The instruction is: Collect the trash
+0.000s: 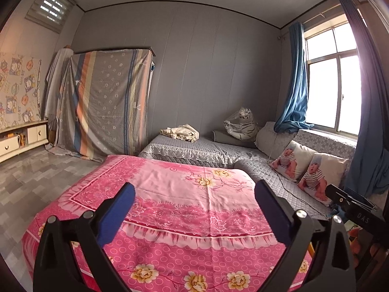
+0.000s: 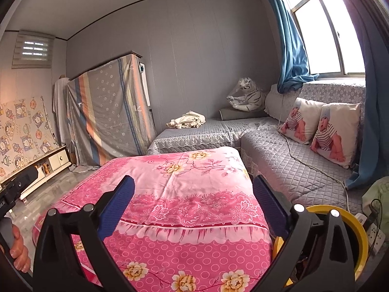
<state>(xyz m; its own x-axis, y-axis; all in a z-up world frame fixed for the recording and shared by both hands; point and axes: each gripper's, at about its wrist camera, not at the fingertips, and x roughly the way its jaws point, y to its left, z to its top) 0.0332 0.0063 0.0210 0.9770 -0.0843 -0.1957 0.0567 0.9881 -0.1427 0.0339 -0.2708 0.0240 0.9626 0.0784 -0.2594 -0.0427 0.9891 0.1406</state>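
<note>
Left gripper (image 1: 194, 192) (empty) over pink cloth (image 1: 184, 194)

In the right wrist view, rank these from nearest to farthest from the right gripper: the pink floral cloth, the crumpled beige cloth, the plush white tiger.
From the right gripper, which is open and empty:
1. Pink floral cloth: directly under and ahead of the fingers.
2. Crumpled beige cloth: ahead, on the grey quilted couch.
3. Plush white tiger: farther back, right of centre, against the wall.
</note>
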